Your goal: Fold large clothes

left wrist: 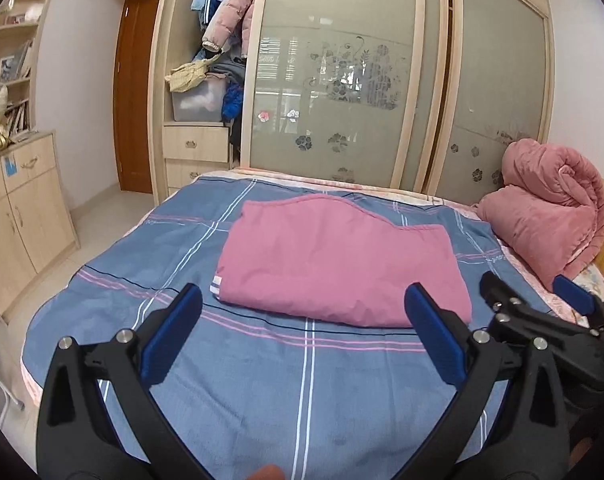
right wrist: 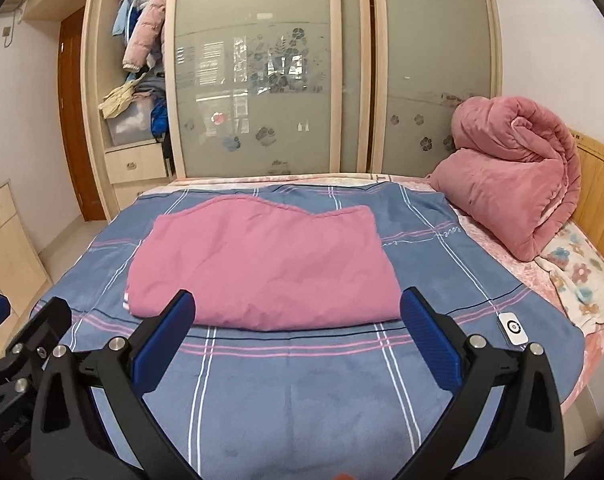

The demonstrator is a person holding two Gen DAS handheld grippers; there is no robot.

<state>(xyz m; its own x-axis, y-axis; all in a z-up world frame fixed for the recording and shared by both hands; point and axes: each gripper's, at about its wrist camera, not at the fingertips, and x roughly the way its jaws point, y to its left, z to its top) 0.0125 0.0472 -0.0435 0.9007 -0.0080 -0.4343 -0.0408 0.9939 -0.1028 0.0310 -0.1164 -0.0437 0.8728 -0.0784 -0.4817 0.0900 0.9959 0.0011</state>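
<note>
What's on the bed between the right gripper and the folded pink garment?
Nothing: only bare blue plaid bedsheet lies between the open right gripper and the folded pink garment, seen in the right wrist view.

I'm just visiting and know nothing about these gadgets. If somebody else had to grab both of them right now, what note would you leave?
Left gripper: open, empty, held above the blue plaid bedsheet, short of the garment.
Right gripper: open, empty, beside the left one, also short of the garment.
The pink garment lies in the middle of the bed as a flat folded rectangle; neither gripper touches it.
A rolled pink quilt sits at the headboard end, apart from the garment.
Done: the garment looks folded at least once.
Left: perhaps one more fold to make it smaller, if wanted; I cannot tell whether that is planned.
</note>
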